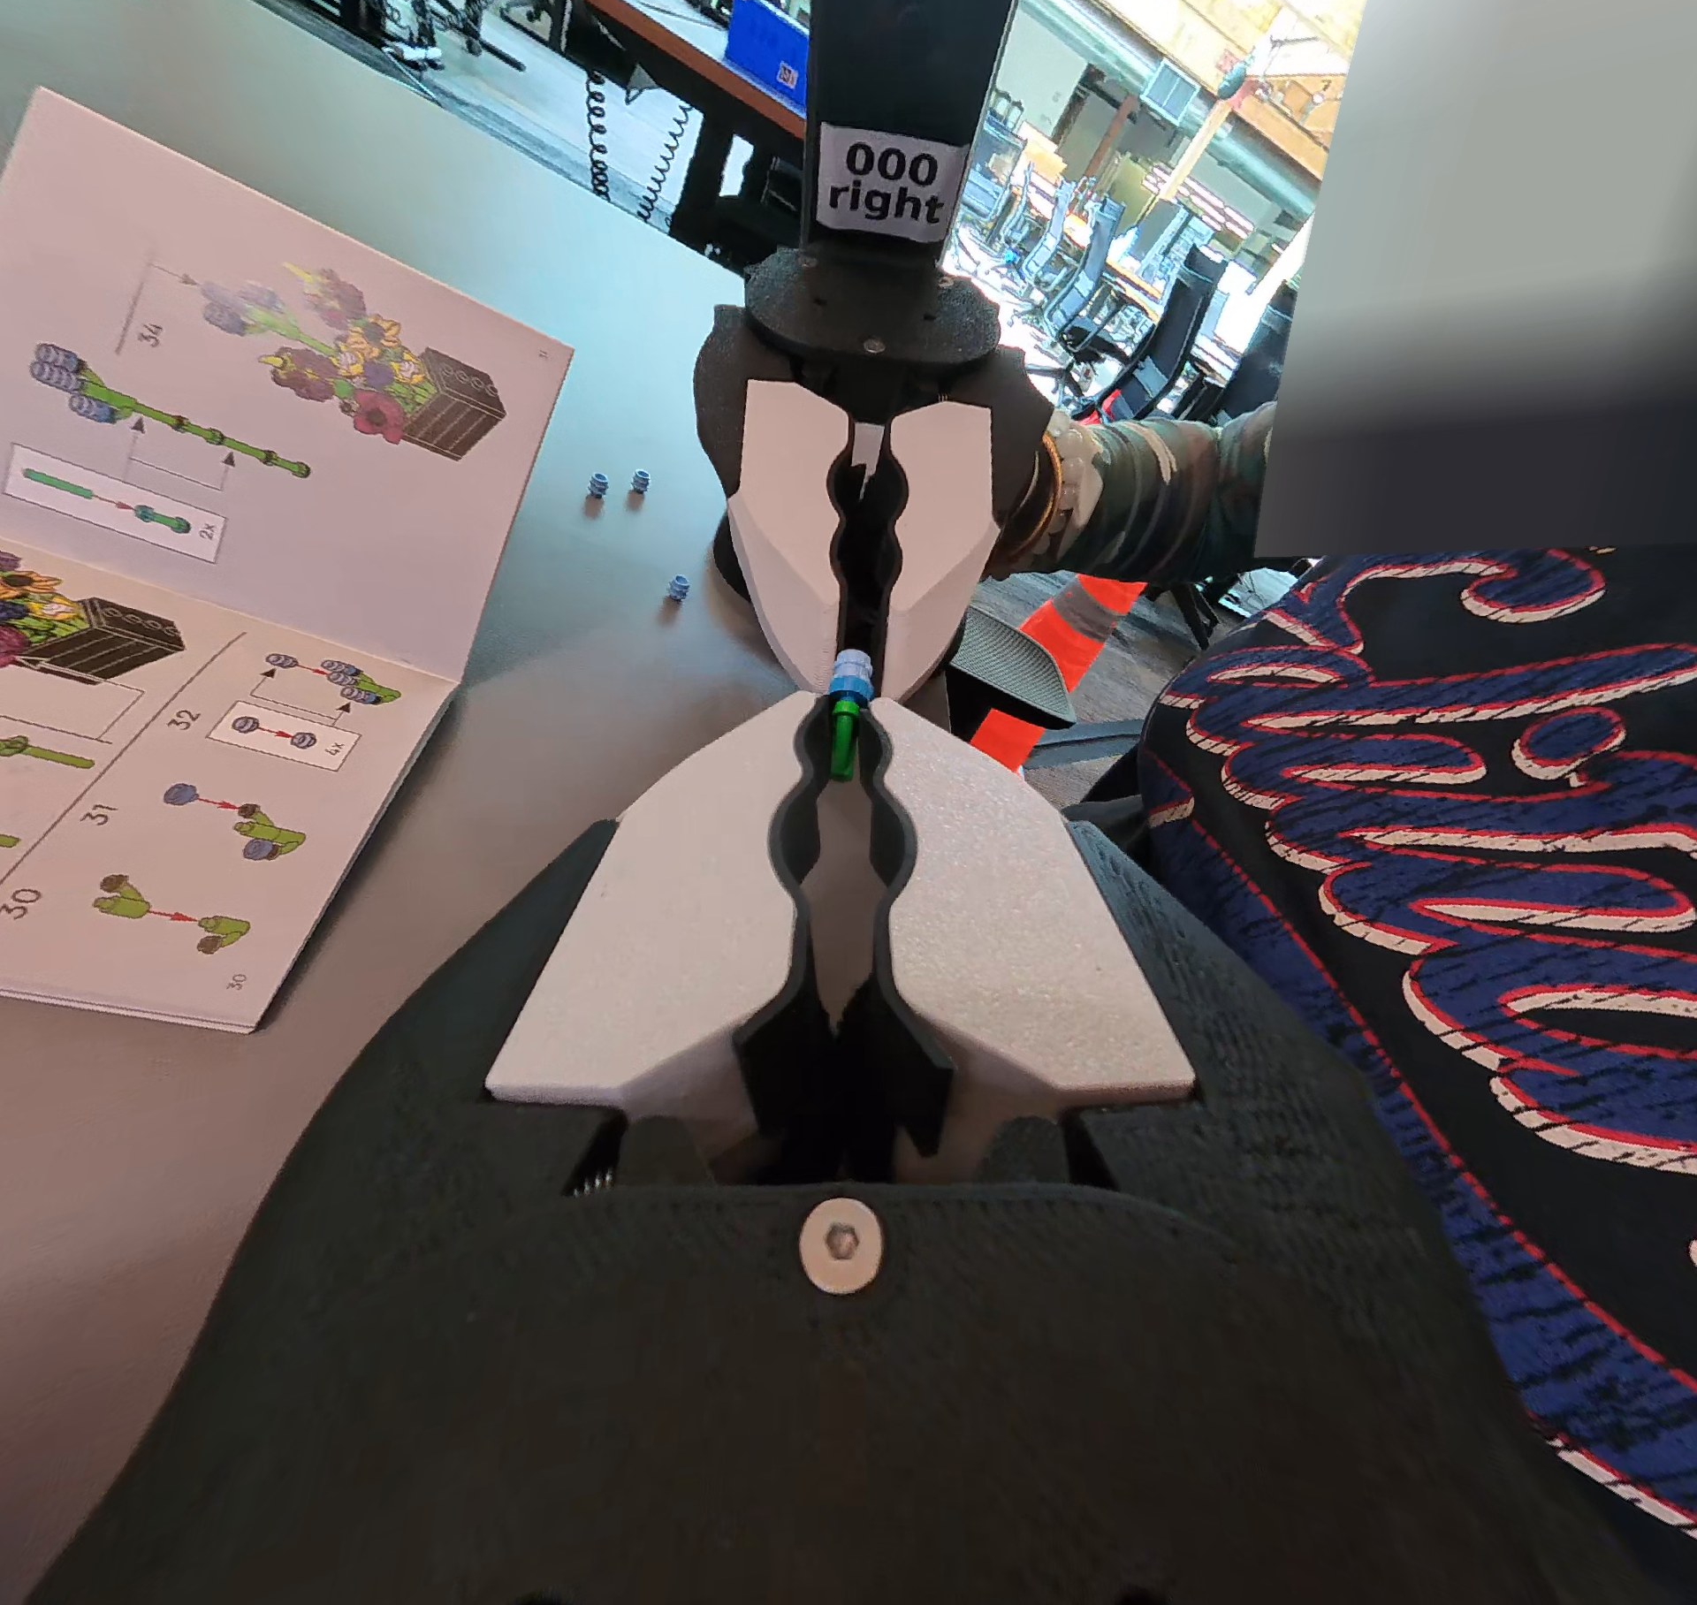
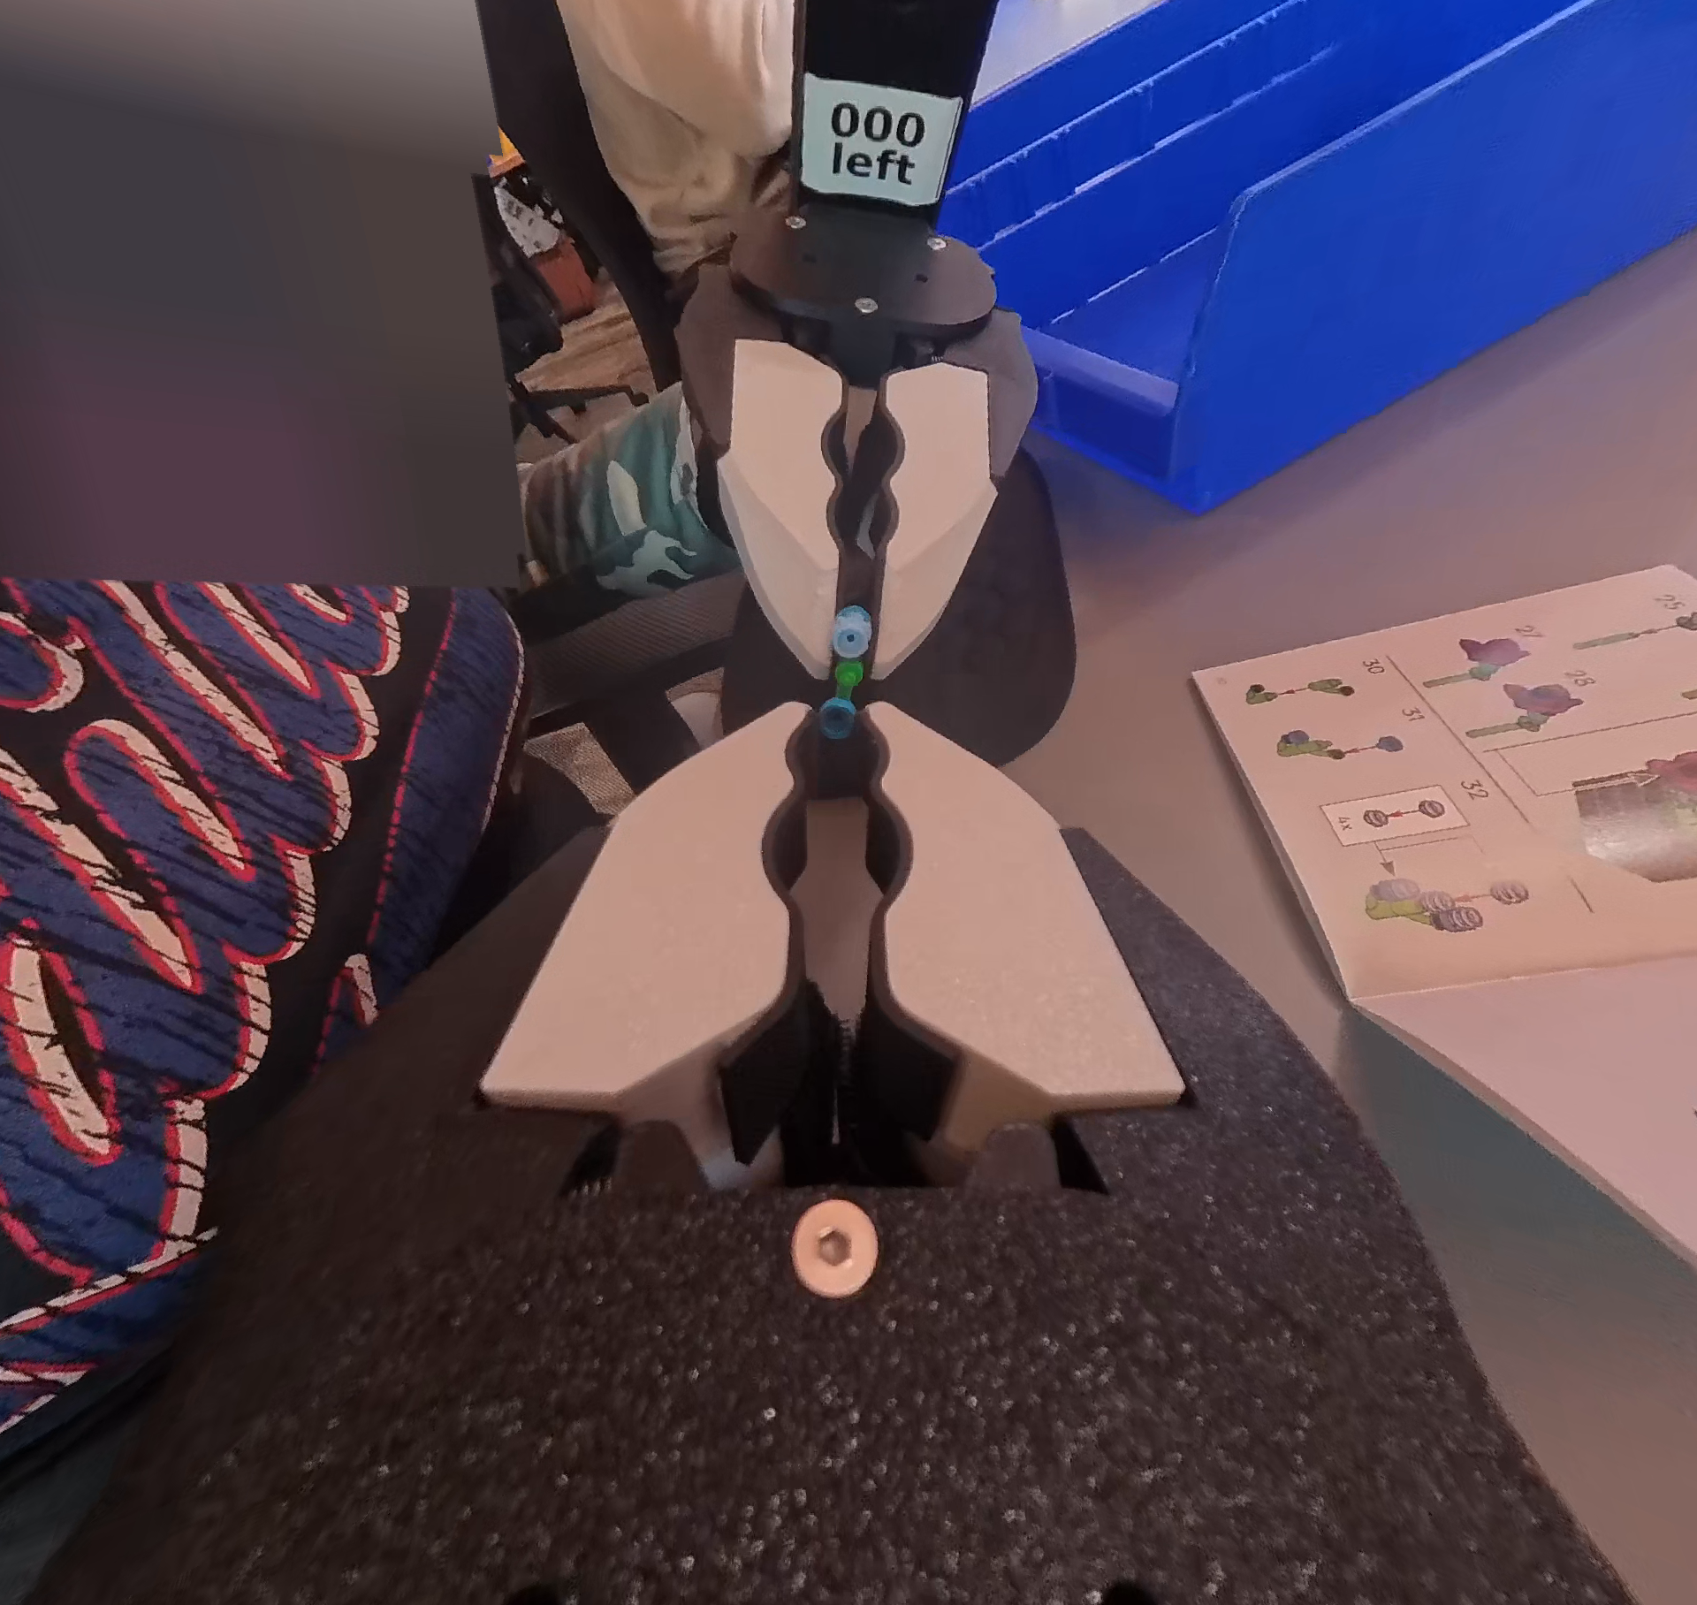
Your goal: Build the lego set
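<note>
Two grippers meet tip to tip: left gripper [image 1: 840, 725] clamps a green stem [image 1: 842, 739], right gripper [image 2: 836, 716] pinches a blue stud [image 2: 835, 720]. Three loose studs [image 1: 617, 487] remain on the surface [image 1: 551, 257], so much seems unbuilt.

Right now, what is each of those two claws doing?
Left gripper: closed on the green stem piece.
Right gripper: closed on a small blue piece, meeting the other tip to tip.

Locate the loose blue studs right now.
Left wrist view: three loose blue studs sit on the grey table, between the open instruction booklet and the right gripper.
</note>
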The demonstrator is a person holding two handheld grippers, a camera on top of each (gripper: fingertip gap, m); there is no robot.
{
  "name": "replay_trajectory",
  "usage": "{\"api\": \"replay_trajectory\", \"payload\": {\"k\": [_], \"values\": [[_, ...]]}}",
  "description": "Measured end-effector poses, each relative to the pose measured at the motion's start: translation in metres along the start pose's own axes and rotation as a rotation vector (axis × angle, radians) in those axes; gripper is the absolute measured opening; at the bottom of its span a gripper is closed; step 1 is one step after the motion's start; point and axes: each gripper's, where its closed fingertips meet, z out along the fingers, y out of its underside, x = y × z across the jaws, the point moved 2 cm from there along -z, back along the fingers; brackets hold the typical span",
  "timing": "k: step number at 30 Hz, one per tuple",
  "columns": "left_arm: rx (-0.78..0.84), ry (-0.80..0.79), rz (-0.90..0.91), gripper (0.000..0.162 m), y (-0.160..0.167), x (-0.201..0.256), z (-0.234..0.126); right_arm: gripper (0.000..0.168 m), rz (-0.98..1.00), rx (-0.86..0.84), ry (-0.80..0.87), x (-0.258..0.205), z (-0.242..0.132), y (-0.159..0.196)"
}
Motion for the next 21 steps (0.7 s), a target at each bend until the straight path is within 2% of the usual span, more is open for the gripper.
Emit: {"api": "replay_trajectory", "payload": {"k": [21], "values": [[0.043,0.046,0.033,0.005,-0.0040,0.0069,-0.0048,0.007,0.009,-0.032,-0.072,-0.0053,0.0070,-0.0038]]}}
